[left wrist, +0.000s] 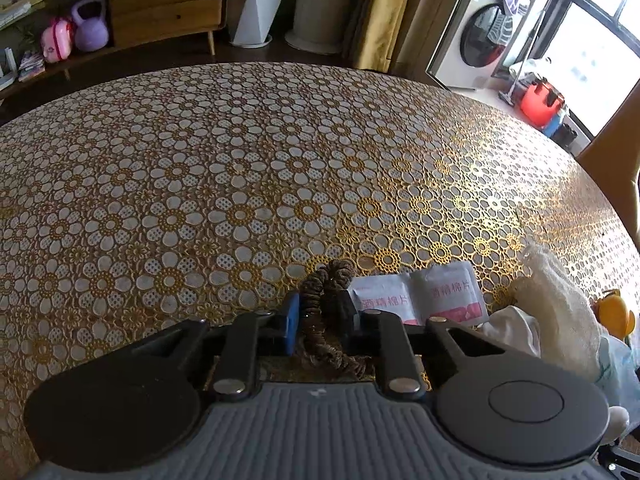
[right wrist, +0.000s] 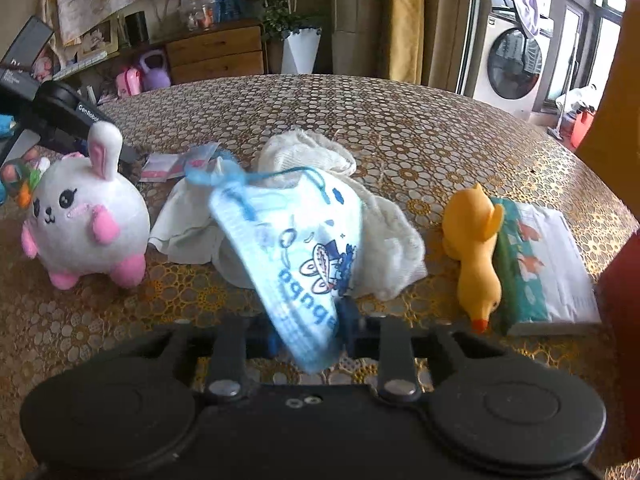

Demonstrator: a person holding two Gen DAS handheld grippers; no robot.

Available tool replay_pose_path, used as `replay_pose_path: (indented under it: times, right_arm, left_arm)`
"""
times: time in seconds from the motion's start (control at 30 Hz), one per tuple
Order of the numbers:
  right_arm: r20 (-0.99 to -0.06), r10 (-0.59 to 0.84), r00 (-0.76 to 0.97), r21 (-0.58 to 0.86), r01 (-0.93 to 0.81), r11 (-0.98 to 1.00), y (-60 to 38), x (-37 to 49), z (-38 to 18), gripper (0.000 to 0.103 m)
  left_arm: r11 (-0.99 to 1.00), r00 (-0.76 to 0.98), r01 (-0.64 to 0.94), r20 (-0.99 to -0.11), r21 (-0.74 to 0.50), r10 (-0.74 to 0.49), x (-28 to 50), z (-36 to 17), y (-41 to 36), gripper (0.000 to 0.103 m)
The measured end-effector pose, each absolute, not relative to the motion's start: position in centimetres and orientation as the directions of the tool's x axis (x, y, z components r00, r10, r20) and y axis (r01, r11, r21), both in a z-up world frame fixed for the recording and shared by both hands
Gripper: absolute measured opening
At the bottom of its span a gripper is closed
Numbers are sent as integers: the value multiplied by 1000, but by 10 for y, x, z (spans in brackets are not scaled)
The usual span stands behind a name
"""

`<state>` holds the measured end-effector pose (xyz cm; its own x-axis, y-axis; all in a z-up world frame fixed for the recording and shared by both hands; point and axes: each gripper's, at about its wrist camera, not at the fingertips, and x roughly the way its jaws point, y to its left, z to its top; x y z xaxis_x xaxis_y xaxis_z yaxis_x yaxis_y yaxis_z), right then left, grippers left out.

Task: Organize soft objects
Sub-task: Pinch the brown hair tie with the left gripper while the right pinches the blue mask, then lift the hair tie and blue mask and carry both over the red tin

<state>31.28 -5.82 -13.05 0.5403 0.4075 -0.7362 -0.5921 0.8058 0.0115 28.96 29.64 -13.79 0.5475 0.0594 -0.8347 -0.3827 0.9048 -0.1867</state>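
My left gripper is shut on a brown scrunchie just above the flowered tablecloth. Two alcohol-pad sachets lie right beside it. My right gripper is shut on a blue printed face mask, held up over a white cloth. A white and pink plush rabbit sits to the left, a yellow rubber duck to the right. The left gripper's black body shows behind the rabbit.
A green and white tissue pack lies against the duck at the right. The white cloth and the duck show at the right of the left wrist view. A cabinet, planter and washing machine stand beyond the table.
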Motion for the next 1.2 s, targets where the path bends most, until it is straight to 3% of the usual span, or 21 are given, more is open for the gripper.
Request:
replay_pose_path:
  times: [0.53, 1.0, 1.1, 1.13, 1.17, 1.2]
  right_arm:
    - [-671, 487, 559, 77, -601, 796, -102, 286, -88, 20]
    - [-668, 513, 539, 129, -596, 793, -117, 279, -85, 20]
    - [-669, 524, 527, 139, -604, 784, -119, 278, -88, 20]
    - [-668, 527, 525, 139, -608, 781, -119, 277, -89, 20]
    - [-668, 529, 523, 139, -611, 779, -119, 277, -89, 20]
    - [-667, 532, 522, 140, -613, 778, -119, 276, -90, 21]
  left_arm:
    - [886, 592, -404, -804, -226, 65, 262, -94, 306, 12]
    - [863, 536, -434, -844, -257, 18, 291, -106, 287, 16]
    - [848, 526, -459, -850, -264, 20, 299, -109, 287, 41]
    - [843, 522, -466, -853, -268, 17, 302, -111, 288, 63]
    - [837, 518, -476, -855, -270, 18, 304, -112, 287, 73]
    - [831, 517, -485, -856, -272, 22, 305, -113, 287, 73]
